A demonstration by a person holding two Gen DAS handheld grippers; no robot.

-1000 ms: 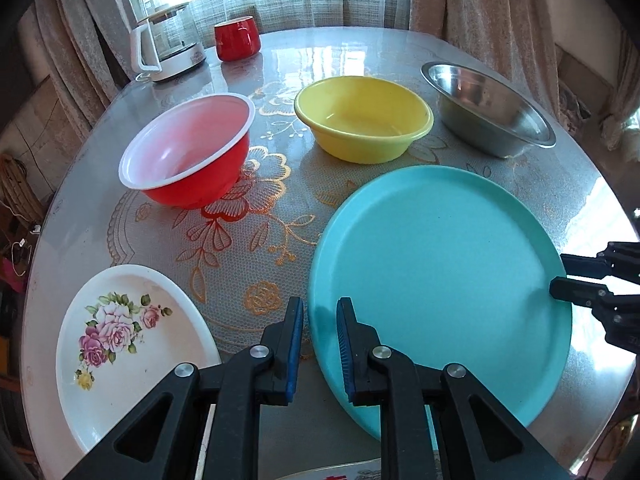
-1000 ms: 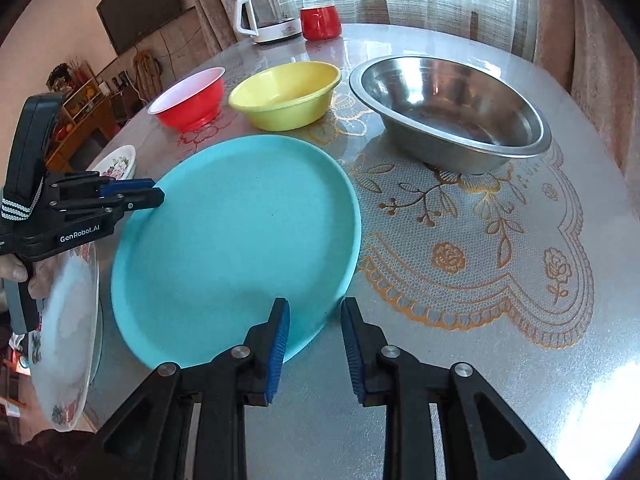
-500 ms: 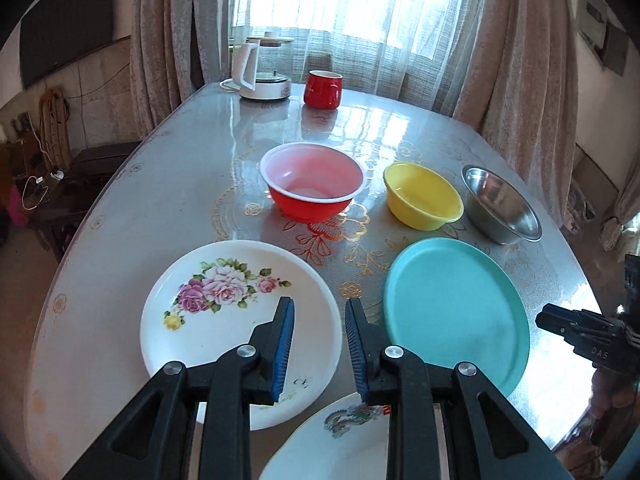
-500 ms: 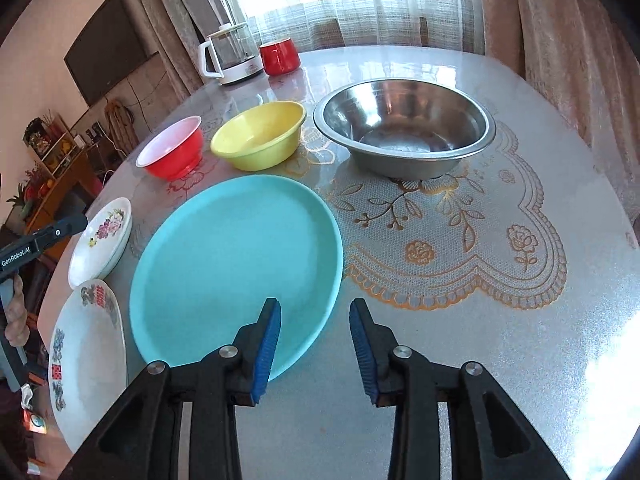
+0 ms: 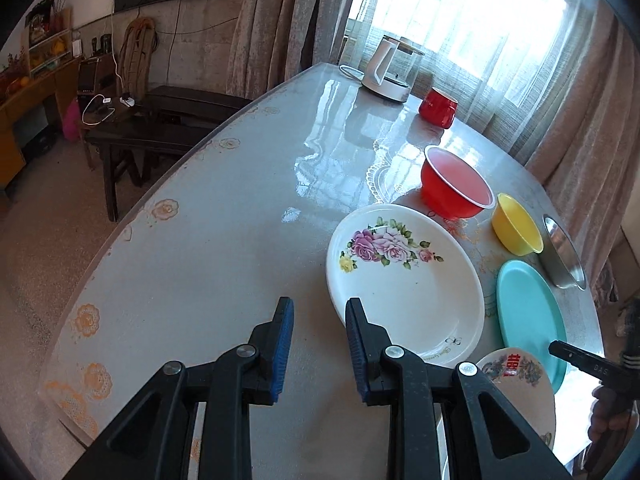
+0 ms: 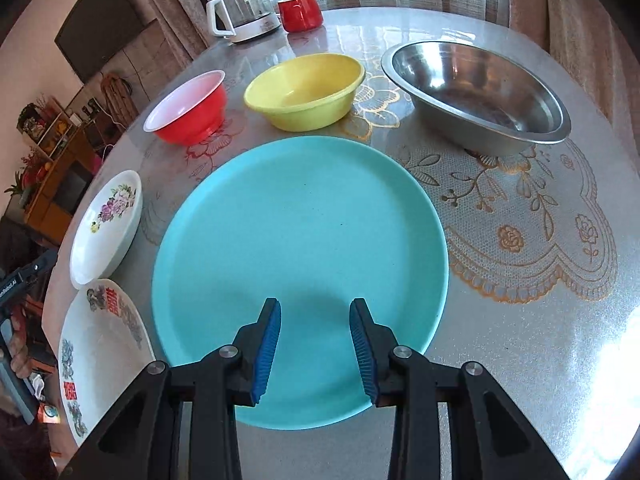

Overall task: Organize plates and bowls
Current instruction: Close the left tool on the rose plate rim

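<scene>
My left gripper (image 5: pixel 319 306) is open and holds nothing. It hangs over bare table just left of the white rose plate (image 5: pixel 404 280), and its right finger overlaps that plate's near rim in the picture. My right gripper (image 6: pixel 316 306) is open and hovers above the near part of the teal plate (image 6: pixel 300 264), gripping nothing. Behind the teal plate stand a red bowl (image 6: pixel 188 108), a yellow bowl (image 6: pixel 306 90) and a steel bowl (image 6: pixel 476 92). At the table's left front edge lies a white plate with red characters (image 6: pixel 100 356), beside the rose plate (image 6: pixel 106 228).
A glass kettle (image 6: pixel 244 8) and a red mug (image 6: pixel 300 12) stand at the far end of the table near the curtains. A lace mat (image 6: pixel 520 220) covers the table on the right. A dark bench (image 5: pixel 160 120) stands on the floor beyond the table's left edge.
The left gripper swung left from the teal plate to the table beside the rose plate, rolling as it went. Both grippers' jaws widened a little. The right gripper shifted over the teal plate's near part.
</scene>
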